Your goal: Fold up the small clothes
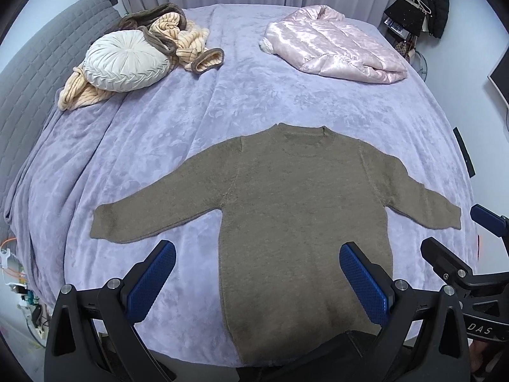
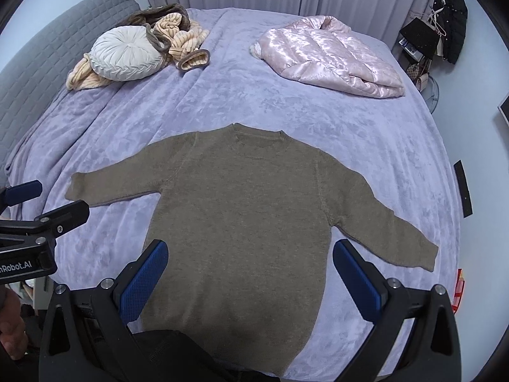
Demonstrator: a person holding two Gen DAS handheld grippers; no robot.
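I am holding the left gripper [image 1: 257,278] and right gripper [image 2: 249,275] above the hem, jaws standing apart and gripping nothing; the brown sweater [image 1: 286,207] is lying flat, sleeves spread, on the lavender bed [image 1: 238,95].

Matt knit sweater [image 1: 296,203]; plush blanket [image 1: 197,121]; glossy jacket [image 1: 334,47].

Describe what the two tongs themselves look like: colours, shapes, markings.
Both the left tongs and right tongs have black angular frames with silver bolts and blue, mesh-textured oblong pads. White lettering marks the black bodies. No cables show.
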